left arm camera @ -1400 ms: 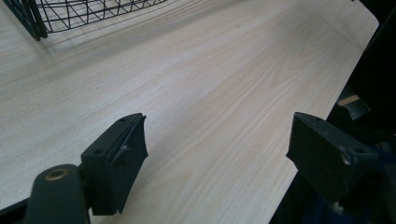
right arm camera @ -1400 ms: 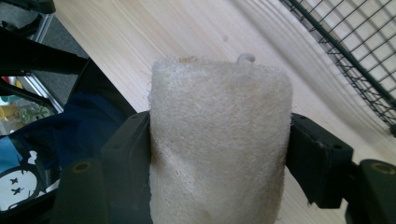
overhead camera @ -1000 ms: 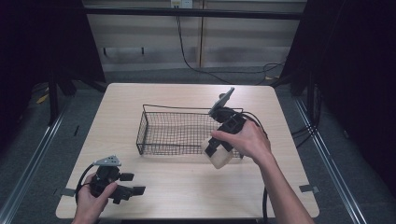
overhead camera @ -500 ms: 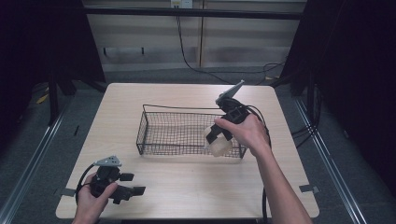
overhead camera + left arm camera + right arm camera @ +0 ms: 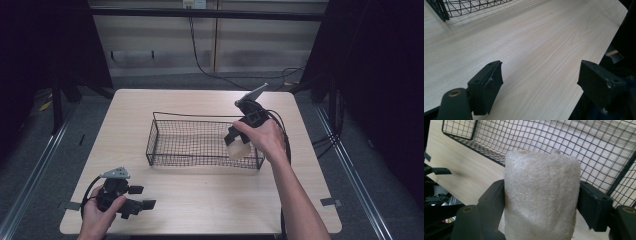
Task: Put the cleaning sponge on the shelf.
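One wire basket (image 5: 200, 142) sits near the middle of one pale wooden table (image 5: 200, 200), and one loofah-like cylinder (image 5: 540, 195) is the single loose item. Two grippers are in play, one per hand.

The basket is black, rectangular and shallow, its walls and floor a fine square mesh with a thicker rim wire. The table shows long, straight grain and a smooth matte surface.

The right gripper (image 5: 239, 142) has its two black jaws pressed against opposite sides of the cylinder, which is off-white, coarse and fibrous (roughly a stubby drum with a flat top). In the high view the cylinder (image 5: 238, 148) hangs over the basket's right end, at its near wall; whether it touches the mesh cannot be told.

The left gripper (image 5: 132, 204) rests low at the table's near left corner, well apart from the basket, jaws spread wide with only bare tabletop between them.
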Demonstrator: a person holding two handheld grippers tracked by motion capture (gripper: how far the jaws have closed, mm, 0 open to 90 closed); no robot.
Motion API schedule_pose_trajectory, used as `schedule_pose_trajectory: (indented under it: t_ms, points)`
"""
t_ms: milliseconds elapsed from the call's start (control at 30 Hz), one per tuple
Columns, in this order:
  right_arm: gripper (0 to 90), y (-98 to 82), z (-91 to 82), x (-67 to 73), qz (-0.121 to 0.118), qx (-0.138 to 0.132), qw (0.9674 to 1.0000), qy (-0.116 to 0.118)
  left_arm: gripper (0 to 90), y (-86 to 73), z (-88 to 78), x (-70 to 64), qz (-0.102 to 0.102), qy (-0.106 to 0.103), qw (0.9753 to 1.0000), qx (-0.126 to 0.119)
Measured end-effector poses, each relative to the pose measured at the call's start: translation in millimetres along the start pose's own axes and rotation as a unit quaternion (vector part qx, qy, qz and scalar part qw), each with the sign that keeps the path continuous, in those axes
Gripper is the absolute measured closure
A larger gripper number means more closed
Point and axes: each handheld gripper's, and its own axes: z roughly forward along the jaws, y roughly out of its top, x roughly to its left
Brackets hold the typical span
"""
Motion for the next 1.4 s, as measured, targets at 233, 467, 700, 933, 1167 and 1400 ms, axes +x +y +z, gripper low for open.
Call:
schedule_pose_trajectory:
  t_ms: [233,467,700,933,1167,1400]
  points:
    - [28.4,5.7,2.7,-11.1,0.028,-0.007,0.9995,-0.013,18.5,0.0,-0.4,-0.1,-0.003,0.0,1.0,-0.003]
    - [28.4,10.7,7.8,-16.5,0.043,-0.006,0.9987,-0.027,18.5,0.2,-0.3,0.4,0.0,-0.002,1.0,-0.001]
    - [28.4,16.5,13.3,-25.7,0.067,-0.012,0.9965,-0.047,18.5,0.2,-0.6,0.2,-0.002,-0.002,1.0,-0.002]
    - [28.4,20.4,21.6,-32.2,0.078,-0.01,0.9952,-0.058,18.5,0.1,-0.4,0.0,-0.002,-0.003,1.0,-0.002]
    - [28.3,22.0,39.1,-43.0,0.094,0.002,0.9932,-0.069,18.5,0.1,-0.5,0.2,-0.001,-0.003,1.0,0.0]
    - [28.2,20.5,50.5,-49.7,0.1,0.003,0.9919,-0.079,18.5,0.0,-0.2,-0.2,0.0,-0.004,1.0,0.0]
